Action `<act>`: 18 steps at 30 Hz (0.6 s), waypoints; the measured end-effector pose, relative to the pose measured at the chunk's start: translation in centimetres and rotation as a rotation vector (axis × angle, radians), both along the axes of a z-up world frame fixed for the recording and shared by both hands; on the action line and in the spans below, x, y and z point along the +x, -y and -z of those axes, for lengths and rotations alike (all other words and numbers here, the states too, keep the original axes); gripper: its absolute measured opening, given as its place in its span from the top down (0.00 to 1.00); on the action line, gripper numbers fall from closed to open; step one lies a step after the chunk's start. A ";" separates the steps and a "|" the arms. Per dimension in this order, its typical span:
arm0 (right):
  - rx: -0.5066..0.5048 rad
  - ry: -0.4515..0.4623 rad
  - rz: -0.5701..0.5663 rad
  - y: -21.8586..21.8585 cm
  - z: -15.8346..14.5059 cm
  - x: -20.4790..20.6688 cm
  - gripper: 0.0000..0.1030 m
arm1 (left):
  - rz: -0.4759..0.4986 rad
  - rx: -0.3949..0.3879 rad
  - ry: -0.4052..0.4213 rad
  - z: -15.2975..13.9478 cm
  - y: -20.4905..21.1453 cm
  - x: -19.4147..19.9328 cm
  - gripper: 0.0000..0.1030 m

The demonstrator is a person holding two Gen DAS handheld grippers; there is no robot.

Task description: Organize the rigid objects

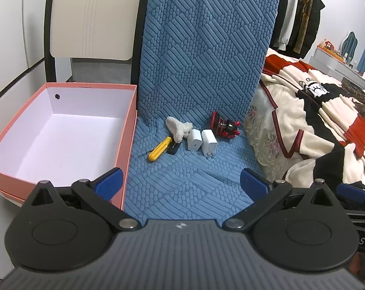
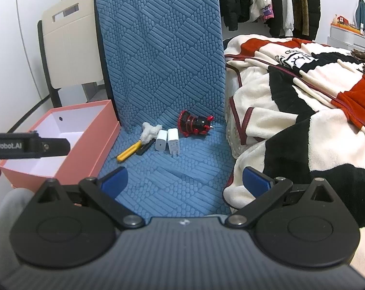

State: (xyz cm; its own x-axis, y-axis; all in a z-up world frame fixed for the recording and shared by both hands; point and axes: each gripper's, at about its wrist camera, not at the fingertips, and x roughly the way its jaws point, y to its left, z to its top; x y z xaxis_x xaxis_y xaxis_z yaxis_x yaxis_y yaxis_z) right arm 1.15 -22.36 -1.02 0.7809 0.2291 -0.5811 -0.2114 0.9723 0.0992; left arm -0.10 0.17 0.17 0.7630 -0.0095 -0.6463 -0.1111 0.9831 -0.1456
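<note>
Your left gripper (image 1: 181,181) and right gripper (image 2: 185,180) both gape wide, holding nothing. Ahead of each, well apart, the cluster lies on the blue cloth (image 1: 189,188): yellow screwdriver (image 1: 159,148) (long axis slanting toward the pink box (image 1: 124,145), left gripper nearer), two white chargers (image 1: 202,142). A black item under the fluffy piece (image 1: 177,129) is hard to identify.

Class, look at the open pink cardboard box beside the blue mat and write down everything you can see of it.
The pink cardboard box is rectangular, lidless and open at the top, pink outside and plain white inside. One small dark round hole pierces its far wall. Nothing lies in the part of its inside that shows. It sits upright, left of the blue textured mat, its long right wall running along the mat's edge. A second pink layer shows under it, possibly its lid. Neither gripper touches it.
</note>
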 end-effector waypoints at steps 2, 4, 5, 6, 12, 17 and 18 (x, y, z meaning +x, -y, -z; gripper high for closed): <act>-0.001 -0.001 -0.001 0.0 0.0 0.0 0.00 | 0.001 0.000 -0.001 0.0 0.0 0.0 0.00; -0.002 -0.002 -0.001 0.0 0.1 0.0 0.00 | 0.003 0.001 -0.004 0.1 0.0 0.1 0.00; -0.001 -0.004 0.000 0.0 0.1 0.0 0.00 | 0.003 0.001 -0.005 0.1 0.0 0.1 0.00; -0.001 -0.005 0.000 0.0 0.1 0.1 0.00 | 0.001 0.000 -0.005 0.1 0.1 0.1 0.00; 0.002 -0.008 0.001 0.0 0.1 0.1 0.00 | -0.001 -0.003 -0.009 0.0 -0.2 0.0 0.00; 0.002 -0.009 -0.003 -0.2 0.0 0.0 0.00 | -0.003 -0.003 -0.010 -0.1 -0.4 -0.1 0.00; 0.001 -0.009 -0.004 -0.2 0.0 0.0 0.00 | -0.003 -0.003 -0.008 -0.1 -0.5 -0.1 0.00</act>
State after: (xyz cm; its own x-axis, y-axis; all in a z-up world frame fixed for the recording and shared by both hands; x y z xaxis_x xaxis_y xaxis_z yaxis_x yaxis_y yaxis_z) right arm 1.12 -22.13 -1.02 0.7746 0.2332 -0.5879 -0.2146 0.9713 0.1025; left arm -0.24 0.62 0.27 0.7577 -0.0087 -0.6526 -0.1156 0.9823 -0.1473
